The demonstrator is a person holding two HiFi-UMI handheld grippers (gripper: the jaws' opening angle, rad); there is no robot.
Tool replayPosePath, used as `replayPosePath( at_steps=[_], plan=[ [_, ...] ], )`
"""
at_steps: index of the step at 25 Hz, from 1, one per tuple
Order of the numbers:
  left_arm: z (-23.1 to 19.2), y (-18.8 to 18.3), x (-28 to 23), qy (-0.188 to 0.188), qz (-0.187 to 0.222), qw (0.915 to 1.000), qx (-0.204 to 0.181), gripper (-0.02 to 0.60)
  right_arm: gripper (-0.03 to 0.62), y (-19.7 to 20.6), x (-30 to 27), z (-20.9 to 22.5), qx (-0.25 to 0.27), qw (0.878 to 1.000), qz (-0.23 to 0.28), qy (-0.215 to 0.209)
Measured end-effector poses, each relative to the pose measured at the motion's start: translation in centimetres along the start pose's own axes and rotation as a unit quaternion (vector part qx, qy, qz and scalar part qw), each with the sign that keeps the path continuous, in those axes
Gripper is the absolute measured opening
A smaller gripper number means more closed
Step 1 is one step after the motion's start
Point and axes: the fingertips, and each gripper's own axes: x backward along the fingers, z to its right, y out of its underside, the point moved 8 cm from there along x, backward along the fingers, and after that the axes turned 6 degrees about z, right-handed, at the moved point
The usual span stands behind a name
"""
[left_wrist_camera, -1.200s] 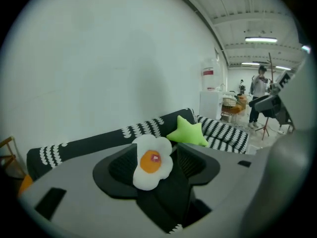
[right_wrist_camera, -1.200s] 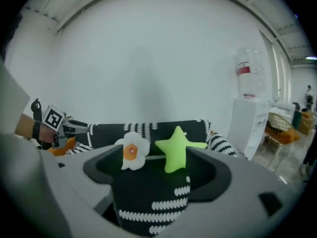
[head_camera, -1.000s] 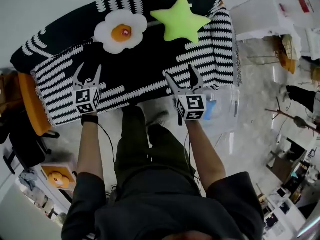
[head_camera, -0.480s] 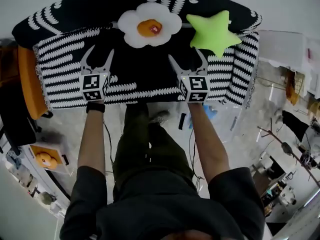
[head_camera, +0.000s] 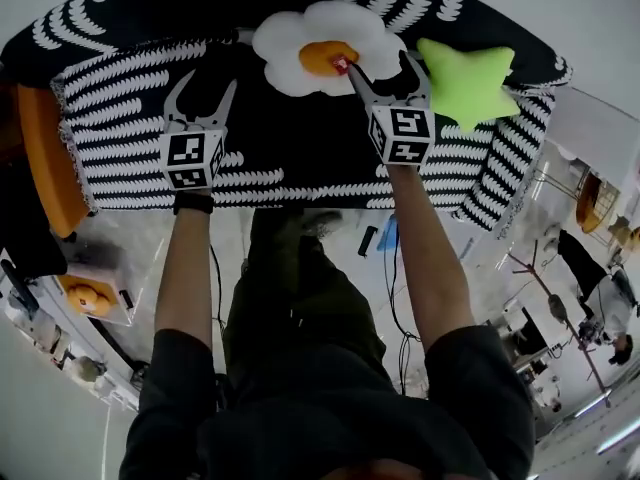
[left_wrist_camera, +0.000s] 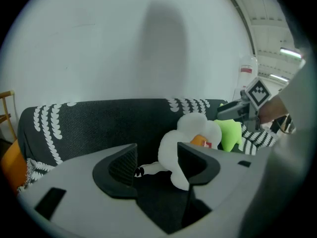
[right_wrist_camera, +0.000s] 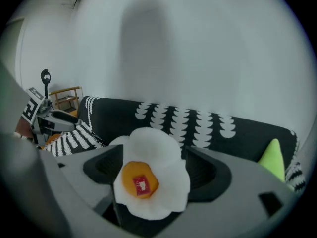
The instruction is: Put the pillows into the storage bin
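Observation:
A fried-egg pillow (head_camera: 315, 40) and a green star pillow (head_camera: 470, 80) lean on the backrest of a black-and-white striped sofa (head_camera: 120, 118). My right gripper (head_camera: 380, 66) is at the egg pillow's right side, one fingertip over the yolk. In the right gripper view the egg pillow (right_wrist_camera: 153, 167) fills the gap between the wide jaws, and I see no squeeze on it. The star (right_wrist_camera: 275, 157) is off to the right. My left gripper (head_camera: 205, 80) hovers open and empty over the seat, left of the egg pillow (left_wrist_camera: 190, 143). No storage bin is clearly in view.
An orange chair (head_camera: 45, 158) stands at the sofa's left end. A box with an orange print (head_camera: 90, 293) sits on the floor at the left. A small blue thing (head_camera: 388, 233) lies on the floor by the person's legs. Furniture clutters the far right.
Both grippers have moved forward over the sofa toward the backrest. The right one has come up to the egg pillow, which now sits between its jaws. The left jaws stay equally wide.

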Motion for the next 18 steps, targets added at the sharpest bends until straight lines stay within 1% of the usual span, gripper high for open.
replayPosePath(
  at_steps=[4, 8, 9, 11, 13, 15, 18],
  plan=[
    [-2.3, 1.4, -1.4, -0.006, -0.016, 0.9998, 0.005, 0.256, 0.394, 0.6, -5.2, 0.3, 0.025, 0.999, -0.021, -0.001],
    [-5.2, 3.7, -2.3, -0.017, -0.029, 0.9994, 0.012, 0.256, 0.393, 1.7, -10.4, 0.7, 0.048, 0.998, -0.041, 0.009],
    [-5.9, 4.4, -2.4, -0.020, -0.034, 0.9991, 0.014, 0.256, 0.365, 1.8, -11.3, 0.7, 0.052, 0.998, -0.042, 0.011],
    [-6.9, 5.7, -2.1, -0.028, -0.045, 0.9984, 0.018, 0.256, 0.256, 2.1, -12.1, 0.5, 0.064, 0.997, -0.037, 0.014],
    [-7.4, 7.0, -1.8, -0.034, -0.056, 0.9976, 0.022, 0.256, 0.180, 2.7, -11.9, 0.1, 0.070, 0.997, -0.029, 0.015],
    [-7.5, 7.5, -1.6, -0.038, -0.062, 0.9971, 0.024, 0.256, 0.139, 2.9, -11.4, -0.1, 0.070, 0.997, -0.022, 0.015],
    [-7.0, 7.0, -1.7, -0.035, -0.063, 0.9971, 0.022, 0.256, 0.111, 2.4, -10.5, -0.1, 0.061, 0.998, -0.011, 0.011]
  ],
)
